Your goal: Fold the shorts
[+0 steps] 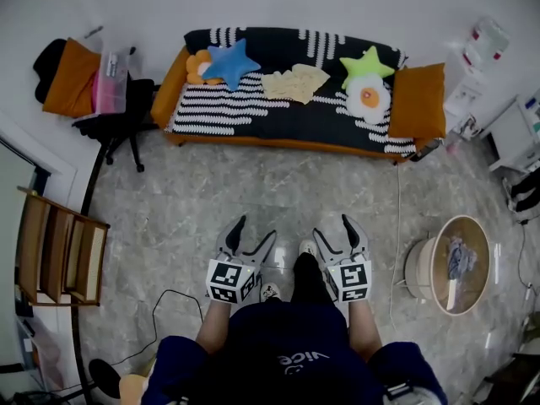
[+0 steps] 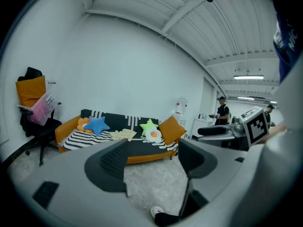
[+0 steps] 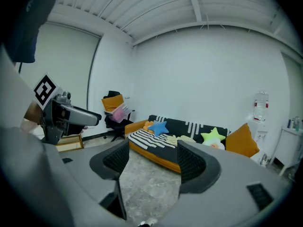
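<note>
In the head view a person stands on a grey stone floor (image 1: 211,184) and holds the left gripper (image 1: 253,233) and the right gripper (image 1: 334,229) side by side in front of the body, both directed to a sofa (image 1: 278,118) at the far wall. The jaws of both are apart. The shorts (image 1: 294,83), pale yellow, lie crumpled on the seat of the sofa, about in its middle, between a blue star cushion (image 1: 229,62) on the left and a green star cushion (image 1: 368,64) on the right, well apart from both grippers. A black chair (image 1: 118,123) stands left of the sofa. In the left gripper view the jaws stand open and nothing is between them; only the floor and the front of the sofa show in the gap, and the shorts lie far behind on the seat. In the right gripper view the jaws are also open and empty, with floor and the sofa edge between them, and the shorts are small on the seat beyond.
</note>
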Tool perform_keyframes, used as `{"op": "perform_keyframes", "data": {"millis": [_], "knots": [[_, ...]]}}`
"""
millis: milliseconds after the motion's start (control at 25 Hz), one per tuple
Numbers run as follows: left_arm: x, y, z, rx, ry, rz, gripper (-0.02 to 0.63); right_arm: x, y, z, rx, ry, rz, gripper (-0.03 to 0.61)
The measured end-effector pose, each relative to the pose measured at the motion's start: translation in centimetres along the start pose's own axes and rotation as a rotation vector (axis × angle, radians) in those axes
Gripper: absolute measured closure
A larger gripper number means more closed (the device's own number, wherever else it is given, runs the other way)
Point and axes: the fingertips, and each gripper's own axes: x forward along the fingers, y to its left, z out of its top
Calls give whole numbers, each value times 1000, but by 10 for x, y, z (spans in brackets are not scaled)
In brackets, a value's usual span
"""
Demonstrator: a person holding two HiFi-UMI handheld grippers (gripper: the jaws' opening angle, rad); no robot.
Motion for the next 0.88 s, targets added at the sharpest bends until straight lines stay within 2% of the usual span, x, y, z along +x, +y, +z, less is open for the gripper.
{"op": "perform_keyframes", "data": {"millis": [280,600,880], "knots": [[60,18,5,-33,25,55,285,63,-36,2,-18,20,79,267],[150,36,40,-62,3,161,285,135,-105,25,-83,19,201,272],[217,24,50,-79,4,175,324,177,-169,35,-104,10,246,278]]}}
